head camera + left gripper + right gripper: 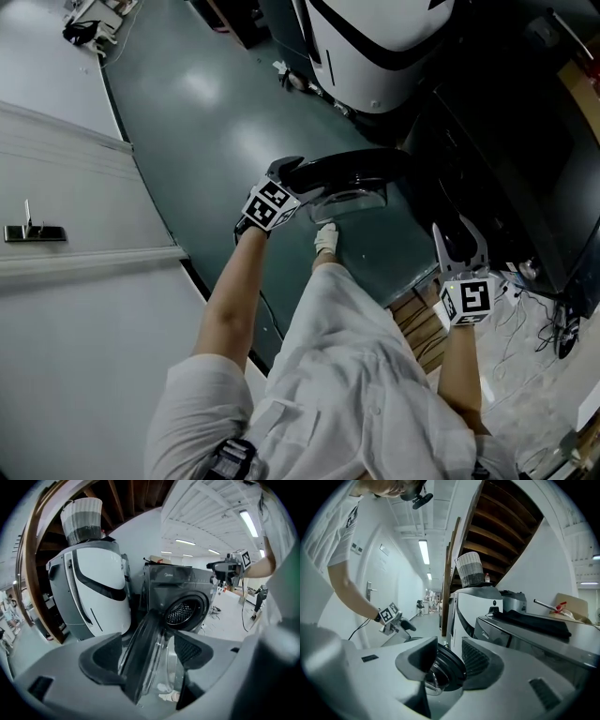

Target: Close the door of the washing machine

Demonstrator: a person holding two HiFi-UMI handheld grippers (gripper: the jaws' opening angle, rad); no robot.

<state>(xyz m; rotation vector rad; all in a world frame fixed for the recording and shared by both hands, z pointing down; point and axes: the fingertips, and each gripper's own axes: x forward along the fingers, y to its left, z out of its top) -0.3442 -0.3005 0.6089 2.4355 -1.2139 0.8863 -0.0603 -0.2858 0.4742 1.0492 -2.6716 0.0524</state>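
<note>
Down by dark grey washing machine [187, 585]: left gripper [298, 176] jaws wide apart, straddling black-rimmed round glass door [361, 167], guessing to swing it shut; right gripper [457, 242] jaws apart too, empty.

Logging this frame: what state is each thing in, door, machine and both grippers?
Round dark glass-windowed washing machine door: open, swung out.
Dark grey front-loading washing machine: drum opening uncovered.
Left gripper: open, jaws straddling the door's rim.
Right gripper: open, empty, apart from the door.
</note>
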